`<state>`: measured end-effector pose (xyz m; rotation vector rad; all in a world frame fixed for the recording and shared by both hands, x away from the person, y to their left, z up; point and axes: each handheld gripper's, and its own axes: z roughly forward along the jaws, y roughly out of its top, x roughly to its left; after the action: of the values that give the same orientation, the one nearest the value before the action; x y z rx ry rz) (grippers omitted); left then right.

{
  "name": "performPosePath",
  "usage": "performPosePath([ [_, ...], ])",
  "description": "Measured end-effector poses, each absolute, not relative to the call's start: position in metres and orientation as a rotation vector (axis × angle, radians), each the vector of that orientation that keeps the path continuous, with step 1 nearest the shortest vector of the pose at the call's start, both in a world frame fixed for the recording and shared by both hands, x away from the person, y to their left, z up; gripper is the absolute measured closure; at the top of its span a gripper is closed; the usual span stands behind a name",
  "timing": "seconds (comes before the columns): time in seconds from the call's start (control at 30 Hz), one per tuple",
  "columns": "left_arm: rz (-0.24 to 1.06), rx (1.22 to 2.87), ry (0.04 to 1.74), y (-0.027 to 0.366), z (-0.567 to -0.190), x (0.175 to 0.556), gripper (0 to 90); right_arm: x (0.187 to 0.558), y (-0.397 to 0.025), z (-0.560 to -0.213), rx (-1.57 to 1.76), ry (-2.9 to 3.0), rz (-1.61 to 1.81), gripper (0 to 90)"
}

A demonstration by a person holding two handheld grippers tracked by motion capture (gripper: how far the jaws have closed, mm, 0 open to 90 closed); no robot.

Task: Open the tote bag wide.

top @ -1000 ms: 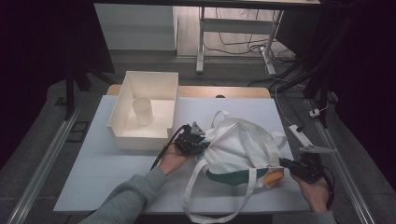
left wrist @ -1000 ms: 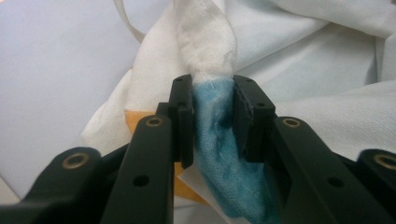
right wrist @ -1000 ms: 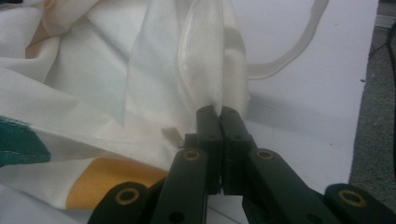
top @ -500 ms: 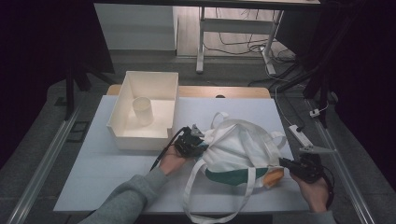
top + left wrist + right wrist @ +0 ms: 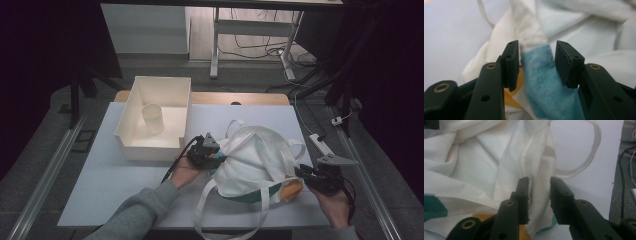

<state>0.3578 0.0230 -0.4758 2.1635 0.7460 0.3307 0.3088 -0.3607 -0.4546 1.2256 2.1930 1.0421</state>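
Observation:
A white cloth bag (image 5: 252, 160) with long handles lies puffed up in the middle of the table, with teal and orange cloth showing at its lower edge. My left gripper (image 5: 211, 154) is at the bag's left edge. It stands open, with a blue cloth (image 5: 540, 77) between its jaws and the bag's white fabric (image 5: 579, 32) behind. At the bag's right edge is my right gripper (image 5: 306, 173). Its jaws are pinched on a fold of the white bag (image 5: 539, 182), and a handle loop (image 5: 584, 162) lies beyond.
A white bin (image 5: 131, 131) with a pale cup (image 5: 152, 118) inside stands at the back left, close to my left hand. The table's right edge (image 5: 320, 145) is near my right gripper. A bag strap (image 5: 262, 212) hangs toward the front edge.
My right gripper has edged slightly left against the bag's right side. The left gripper and the bag have barely moved.

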Motion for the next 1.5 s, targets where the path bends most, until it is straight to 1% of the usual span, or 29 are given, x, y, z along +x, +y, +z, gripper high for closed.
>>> performPosePath([
  [0.13, 0.362, 2.145, 0.719, 0.023, -0.465, 0.351, 53.8, 0.304, -0.355, -0.444, 1.196, 2.145, 1.056, 58.9],
  [0.27, 0.369, 2.163, 0.689, 0.018, -0.458, 0.347, 52.6, 0.3, -0.35, -0.436, 1.168, 2.122, 1.087, 57.6],
  [0.37, 0.42, 2.202, 0.692, 0.007, -0.463, 0.349, 50.6, 0.299, -0.342, -0.433, 1.146, 2.13, 1.109, 57.5],
  [0.43, 0.473, 2.237, 0.706, 0.001, -0.469, 0.353, 51.2, 0.299, -0.335, -0.433, 1.127, 2.143, 1.115, 57.4],
  [0.5, 0.495, 2.251, 0.729, 0.0, -0.474, 0.358, 54.6, 0.298, -0.328, -0.432, 1.109, 2.154, 1.123, 57.5],
  [0.63, 0.468, 2.234, 0.754, 0.007, -0.473, 0.361, 64.8, 0.296, -0.314, -0.428, 1.058, 2.187, 1.145, 57.5],
  [0.7, 0.448, 2.223, 0.763, 0.012, -0.47, 0.361, 67.5, 0.293, -0.305, -0.427, 1.02, 2.222, 1.156, 57.4],
  [0.83, 0.428, 2.208, 0.782, 0.02, -0.467, 0.361, 70.8, 0.288, -0.281, -0.428, 0.897, 2.351, 1.166, 57.1],
  [0.93, 0.413, 2.201, 0.802, 0.023, -0.468, 0.364, 72.5, 0.282, -0.258, -0.431, 0.811, 2.467, 1.168, 54.4],
  [1.13, 0.401, 2.208, 0.822, 0.023, -0.472, 0.367, 73.9, 0.269, -0.21, -0.442, 0.634, 2.654, 1.171, 49.1],
  [1.23, 0.392, 2.209, 0.831, 0.024, -0.473, 0.369, 74.0, 0.263, -0.188, -0.449, 0.559, 2.72, 1.138, 49.0],
  [1.27, 0.391, 2.209, 0.832, 0.024, -0.474, 0.37, 74.0, 0.263, -0.182, -0.452, 0.543, 2.738, 1.127, 50.2],
  [1.3, 0.391, 2.211, 0.833, 0.024, -0.474, 0.37, 74.0, 0.263, -0.176, -0.455, 0.538, 2.754, 1.111, 53.7],
  [1.33, 0.39, 2.209, 0.836, 0.024, -0.475, 0.37, 74.0, 0.264, -0.172, -0.458, 0.531, 2.766, 1.081, 60.7],
  [1.4, 0.386, 2.21, 0.841, 0.024, -0.475, 0.371, 74.0, 0.266, -0.165, -0.465, 0.532, 2.803, 1.017, 80.6],
  [1.43, 0.384, 2.213, 0.841, 0.025, -0.476, 0.372, 74.0, 0.267, -0.165, -0.469, 0.539, 2.816, 1.005, 83.8],
  [1.5, 0.372, 2.217, 0.842, 0.025, -0.477, 0.373, 74.1, 0.267, -0.166, -0.474, 0.557, 2.831, 1.006, 85.9],
])
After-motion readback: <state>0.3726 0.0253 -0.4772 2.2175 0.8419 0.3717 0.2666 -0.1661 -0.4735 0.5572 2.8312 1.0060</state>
